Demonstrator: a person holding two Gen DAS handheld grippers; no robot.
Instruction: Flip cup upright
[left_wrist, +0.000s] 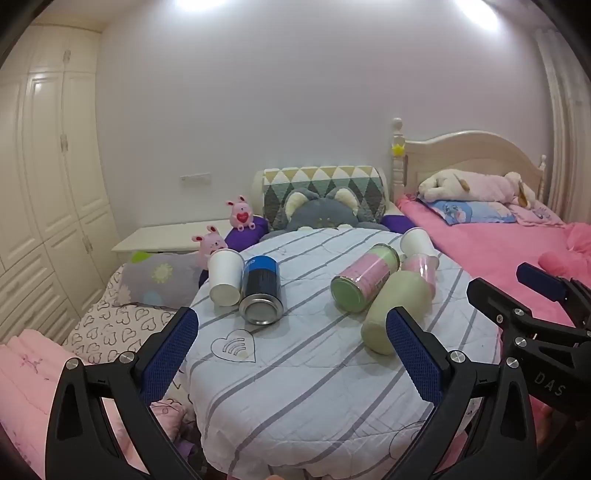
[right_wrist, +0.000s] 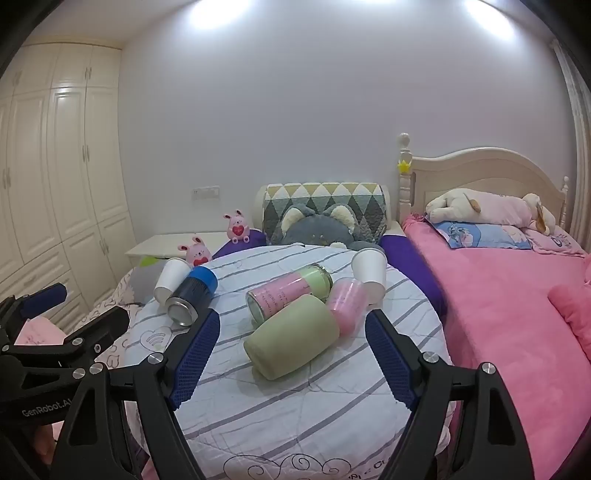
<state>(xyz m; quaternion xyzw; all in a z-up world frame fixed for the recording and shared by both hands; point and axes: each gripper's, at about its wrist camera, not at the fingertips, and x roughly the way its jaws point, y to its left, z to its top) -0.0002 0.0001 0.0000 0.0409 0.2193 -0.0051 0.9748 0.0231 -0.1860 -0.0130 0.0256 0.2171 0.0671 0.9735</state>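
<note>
Left wrist view. Striped quilt (left_wrist: 295, 369) over a rounded surface, its curved edge dropping off left toward a heart-print sheet (left_wrist: 110, 328) and right toward a pink bed (left_wrist: 498, 251). Bare striped cloth open in front of the green cup (left_wrist: 395, 310), which lies on its side toward the quilt's right edge, base nearest the camera. Behind the green cup, touching it, a pink-and-green jar (left_wrist: 364, 278) on its side and a pink cup (left_wrist: 421, 267); farther back a white paper cup (left_wrist: 415, 240). Well left of the green cup, a blue-capped can (left_wrist: 260, 291) on its side against another white cup (left_wrist: 224, 277). Left gripper (left_wrist: 291, 332) low over the near quilt, blue pads spread wide with nothing between them, right pad overlapping the green cup's base in the picture. Right gripper (left_wrist: 517, 291) at the far right, beside the green cup; spread there cannot be told.

Right wrist view. Green cup (right_wrist: 291, 336) central, on its side, open striped cloth ahead of its base and to its left. Pink cup (right_wrist: 347, 302) just right of it, jar (right_wrist: 288, 291) behind, white paper cup (right_wrist: 369, 273) beyond those. Can (right_wrist: 192, 295) and second white cup (right_wrist: 170, 278) well left. Right gripper (right_wrist: 291, 328) spread wide, empty, pads flanking the green cup without touching. Left gripper (right_wrist: 74, 306) at far left, near the quilt's edge.
</note>
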